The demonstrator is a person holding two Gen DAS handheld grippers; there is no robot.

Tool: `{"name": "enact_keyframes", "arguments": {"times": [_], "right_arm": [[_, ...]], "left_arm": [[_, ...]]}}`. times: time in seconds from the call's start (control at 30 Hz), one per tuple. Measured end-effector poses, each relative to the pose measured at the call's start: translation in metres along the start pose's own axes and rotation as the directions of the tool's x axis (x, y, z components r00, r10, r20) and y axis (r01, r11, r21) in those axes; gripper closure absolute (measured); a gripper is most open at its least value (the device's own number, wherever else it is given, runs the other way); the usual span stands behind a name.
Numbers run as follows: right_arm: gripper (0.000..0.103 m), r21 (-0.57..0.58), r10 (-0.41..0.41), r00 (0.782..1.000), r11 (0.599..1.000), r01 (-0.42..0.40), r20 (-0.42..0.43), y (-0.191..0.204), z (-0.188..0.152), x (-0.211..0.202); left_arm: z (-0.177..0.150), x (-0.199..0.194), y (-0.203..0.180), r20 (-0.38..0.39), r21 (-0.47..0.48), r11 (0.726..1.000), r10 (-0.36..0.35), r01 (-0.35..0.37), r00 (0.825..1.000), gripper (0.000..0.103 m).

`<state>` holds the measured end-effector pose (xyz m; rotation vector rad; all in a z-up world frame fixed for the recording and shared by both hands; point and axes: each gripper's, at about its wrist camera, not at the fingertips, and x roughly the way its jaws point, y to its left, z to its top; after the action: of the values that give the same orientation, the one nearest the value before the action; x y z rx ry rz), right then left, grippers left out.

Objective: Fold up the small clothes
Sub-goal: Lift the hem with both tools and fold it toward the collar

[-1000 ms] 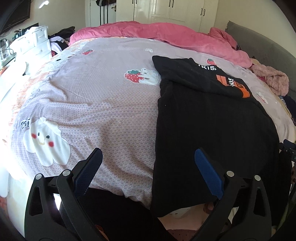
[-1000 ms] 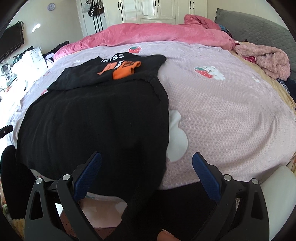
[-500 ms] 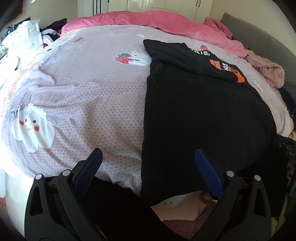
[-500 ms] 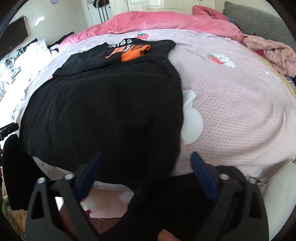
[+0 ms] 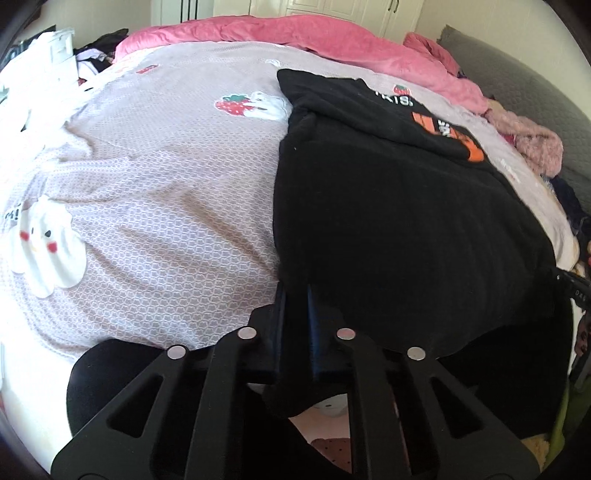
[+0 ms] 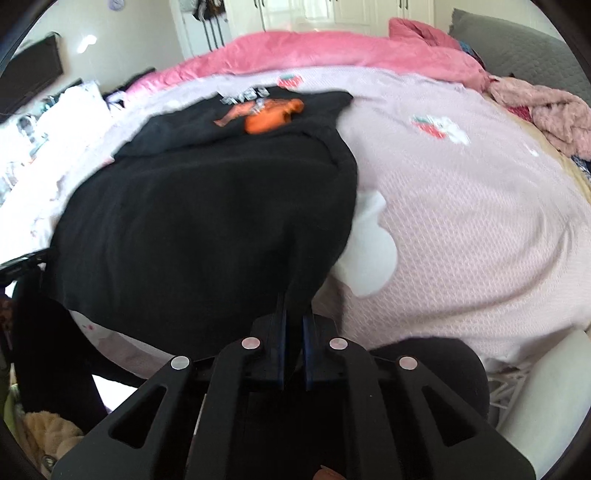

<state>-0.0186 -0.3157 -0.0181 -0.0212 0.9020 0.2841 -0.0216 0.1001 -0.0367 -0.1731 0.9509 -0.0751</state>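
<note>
A black garment (image 5: 399, 229) lies spread on the bed (image 5: 155, 192), filling the centre and right of the left wrist view and the centre-left of the right wrist view (image 6: 207, 221). Its near edge hangs over the bed's near side at the bottom of both frames.

The left claw (image 5: 294, 295), at bottom centre of its frame, has its blue fingers (image 5: 314, 317) drawn together on the garment's near left corner, with black cloth pinched between them. The right claw (image 6: 293, 314), at bottom centre of its frame, is likewise clamped on the garment's near right edge, where a fold of cloth rises into the narrow gap between its fingers (image 6: 307, 343). The right wrist view is blurred.

At the garment's far end, a second black layer with white lettering and an orange patch (image 5: 447, 136) lies across it, toward the upper right in the left view and the upper centre in the right view (image 6: 273, 114). Whether this is part of the same garment cannot be told.

The bed's lilac sheet carries strawberry prints (image 5: 236, 105) and a white cartoon figure (image 5: 44, 247) at the left of the left view. A pink blanket (image 5: 295, 35) lies bunched along the far side, across the top of both frames. A pale pink fluffy cloth (image 6: 554, 114) sits at the upper right of the right view.
</note>
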Motion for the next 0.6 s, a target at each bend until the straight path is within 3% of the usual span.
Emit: {"name": "enact_keyframes", "arguments": {"times": [0.3, 0.47, 0.6], "right_arm": [[0.097, 0.052, 0.075, 0.983, 0.995, -0.085, 0.168, -0.014, 0.04, -0.028], [0.097, 0.085, 0.064, 0.967, 0.992, -0.088, 0.248, -0.025, 0.075, -0.026], [0.097, 0.117, 0.037, 0.964, 0.991, -0.069, 0.262, -0.032, 0.096, -0.013]], "left_arm": [[0.032, -0.031, 0.003, 0.118, -0.017, 0.998, -0.062, 0.064, 0.991, 0.099], [0.069, -0.028, 0.012, 0.167, -0.067, 0.994, -0.078, 0.091, 0.983, 0.099], [0.093, -0.011, 0.022, 0.174, -0.127, 0.987, -0.072, 0.094, 0.982, 0.099]]}}
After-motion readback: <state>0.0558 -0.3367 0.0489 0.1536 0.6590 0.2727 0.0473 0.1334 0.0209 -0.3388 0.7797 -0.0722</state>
